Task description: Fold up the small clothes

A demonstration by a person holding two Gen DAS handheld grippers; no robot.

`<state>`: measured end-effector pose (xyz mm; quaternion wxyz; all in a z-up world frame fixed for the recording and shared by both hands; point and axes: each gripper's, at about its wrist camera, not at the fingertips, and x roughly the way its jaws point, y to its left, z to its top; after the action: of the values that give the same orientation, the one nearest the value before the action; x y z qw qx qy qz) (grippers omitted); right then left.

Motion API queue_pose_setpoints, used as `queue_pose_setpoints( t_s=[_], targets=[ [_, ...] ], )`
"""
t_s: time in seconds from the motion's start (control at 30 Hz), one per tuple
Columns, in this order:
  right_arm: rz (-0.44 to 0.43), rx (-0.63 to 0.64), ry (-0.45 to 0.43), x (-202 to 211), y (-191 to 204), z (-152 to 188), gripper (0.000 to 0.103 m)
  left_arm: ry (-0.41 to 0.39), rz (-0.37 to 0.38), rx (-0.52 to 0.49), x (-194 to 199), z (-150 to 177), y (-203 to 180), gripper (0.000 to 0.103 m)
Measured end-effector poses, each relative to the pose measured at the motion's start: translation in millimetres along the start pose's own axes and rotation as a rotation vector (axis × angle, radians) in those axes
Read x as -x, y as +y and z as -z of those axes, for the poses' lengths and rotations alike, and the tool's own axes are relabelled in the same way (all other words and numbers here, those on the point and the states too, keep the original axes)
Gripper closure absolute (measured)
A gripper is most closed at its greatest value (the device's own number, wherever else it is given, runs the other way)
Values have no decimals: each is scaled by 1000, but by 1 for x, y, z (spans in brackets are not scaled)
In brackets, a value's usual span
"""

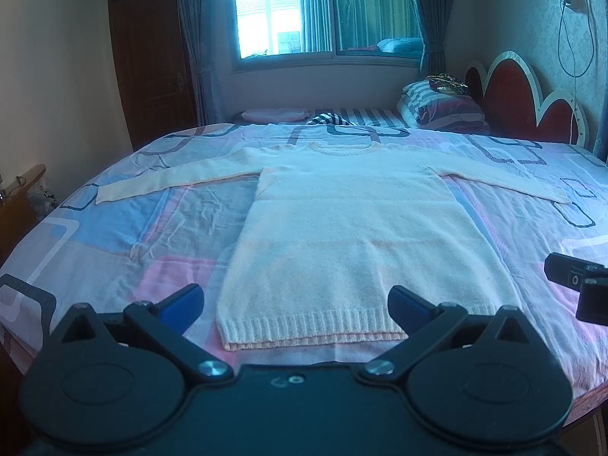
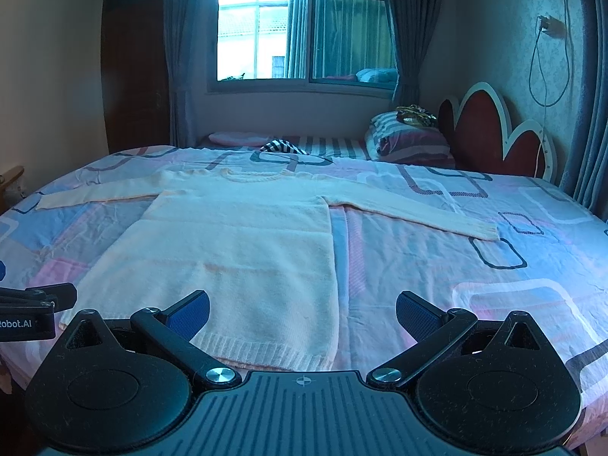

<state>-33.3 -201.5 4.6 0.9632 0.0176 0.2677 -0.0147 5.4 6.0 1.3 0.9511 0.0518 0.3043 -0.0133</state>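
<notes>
A pale cream knit sweater [image 1: 342, 228] lies flat on the bed, hem toward me, both sleeves spread out sideways, collar at the far end. My left gripper [image 1: 296, 306] hangs open just above the ribbed hem, its blue pads wide apart with nothing between them. In the right wrist view the same sweater [image 2: 235, 250] lies left of centre. My right gripper [image 2: 302, 313] is open too, over the sweater's lower right corner and the sheet beside it. Each gripper shows at the edge of the other's view.
The bed carries a patterned pink, blue and white sheet [image 1: 125, 228]. Striped pillows [image 1: 437, 110] and a red scalloped headboard [image 1: 520, 102] stand at the far right. A dark wardrobe [image 1: 148, 57] and a curtained window [image 1: 326, 11] lie beyond the bed.
</notes>
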Motion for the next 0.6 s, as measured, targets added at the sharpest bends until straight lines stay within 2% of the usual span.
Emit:
queue_pose_setpoints(
  t_s=[0.27, 0.4, 0.5, 0.6],
  targets=[
    [58, -12, -2, -12, -18, -9, 0, -3, 56, -9, -24, -15, -9, 1],
    [131, -59, -6, -30, -47, -22, 0, -34, 27, 21, -46, -34, 4, 1],
    [178, -90, -16, -49, -71, -36, 0, -32, 64, 65, -66, -50, 14, 1],
    [219, -100, -34, -73, -96, -51, 0, -43, 58, 65, -84, -63, 14, 1]
  ],
)
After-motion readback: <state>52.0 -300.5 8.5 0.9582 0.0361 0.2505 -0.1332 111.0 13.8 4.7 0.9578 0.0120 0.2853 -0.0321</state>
